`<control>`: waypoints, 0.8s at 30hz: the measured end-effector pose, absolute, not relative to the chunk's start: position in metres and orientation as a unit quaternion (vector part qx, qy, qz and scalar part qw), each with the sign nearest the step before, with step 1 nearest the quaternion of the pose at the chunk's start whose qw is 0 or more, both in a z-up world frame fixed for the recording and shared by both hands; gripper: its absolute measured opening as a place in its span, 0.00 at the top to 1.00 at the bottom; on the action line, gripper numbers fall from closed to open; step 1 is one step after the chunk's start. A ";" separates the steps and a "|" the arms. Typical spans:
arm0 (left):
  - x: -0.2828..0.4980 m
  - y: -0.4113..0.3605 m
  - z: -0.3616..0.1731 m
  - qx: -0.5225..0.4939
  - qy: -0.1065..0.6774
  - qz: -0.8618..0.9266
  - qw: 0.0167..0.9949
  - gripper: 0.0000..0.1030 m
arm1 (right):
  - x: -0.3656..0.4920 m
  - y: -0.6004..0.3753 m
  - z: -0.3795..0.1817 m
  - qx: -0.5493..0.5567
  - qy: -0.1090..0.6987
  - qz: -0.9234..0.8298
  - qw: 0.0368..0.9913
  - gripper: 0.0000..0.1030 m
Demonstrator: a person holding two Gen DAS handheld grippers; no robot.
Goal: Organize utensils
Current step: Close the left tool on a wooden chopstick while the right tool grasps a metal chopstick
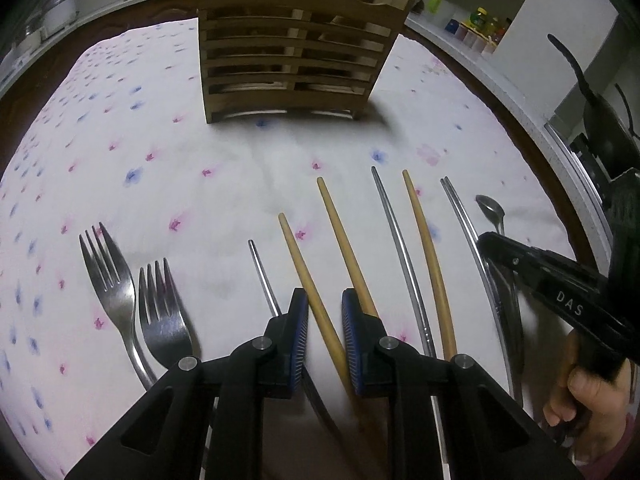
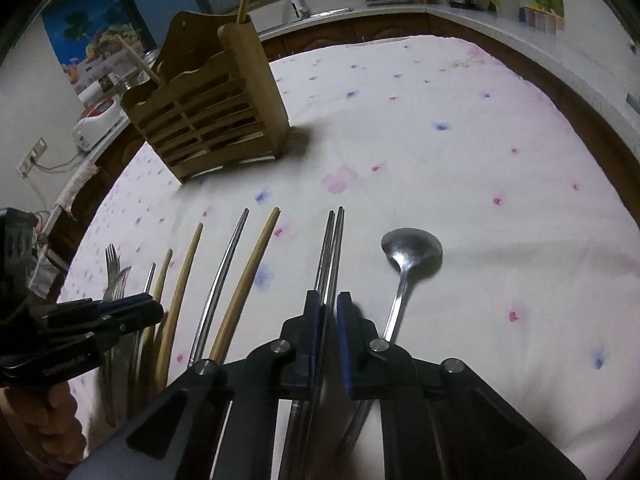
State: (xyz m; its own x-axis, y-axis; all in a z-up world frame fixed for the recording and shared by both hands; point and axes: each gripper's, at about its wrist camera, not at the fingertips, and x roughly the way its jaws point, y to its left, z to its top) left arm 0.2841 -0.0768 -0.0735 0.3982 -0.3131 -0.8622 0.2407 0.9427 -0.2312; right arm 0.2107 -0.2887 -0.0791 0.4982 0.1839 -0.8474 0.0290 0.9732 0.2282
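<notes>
A slatted wooden utensil holder point(image 1: 294, 50) stands at the far side of the cloth, with a wooden chopstick leaning in it; it also shows in the right wrist view point(image 2: 216, 120). My left gripper point(image 1: 325, 300) is open, its jaws on either side of a wooden chopstick point(image 1: 310, 280) lying on the cloth. My right gripper point(image 2: 328, 300) is open, its jaws around a pair of metal chopsticks point(image 2: 330, 256). A metal spoon point(image 2: 410, 252) lies just right of it. Two forks point(image 1: 116, 280) lie at the left.
More wooden chopsticks point(image 1: 346, 240) and metal chopsticks point(image 1: 400, 240) lie side by side on the flowered tablecloth point(image 1: 160, 160). A kitchen counter point(image 2: 400, 8) with bottles and a kettle runs behind the table.
</notes>
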 end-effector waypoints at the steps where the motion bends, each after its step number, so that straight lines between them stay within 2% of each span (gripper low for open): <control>1: 0.285 -0.077 -0.073 -0.034 0.524 -0.166 0.835 0.83 | 0.212 -0.291 -0.080 0.110 0.500 0.045 0.858 0.92; 13: 0.298 -0.092 -0.074 0.013 0.528 -0.164 0.833 0.84 | 0.243 -0.279 -0.082 0.051 0.529 0.038 0.847 0.93; 19: 0.300 -0.102 -0.074 0.040 0.518 -0.159 0.839 0.90 | 0.245 -0.275 -0.083 0.032 0.526 0.044 0.849 0.92; 24: 0.298 -0.104 -0.074 0.043 0.513 -0.152 0.844 0.95 | 0.241 -0.279 -0.081 0.073 0.521 0.051 0.849 0.94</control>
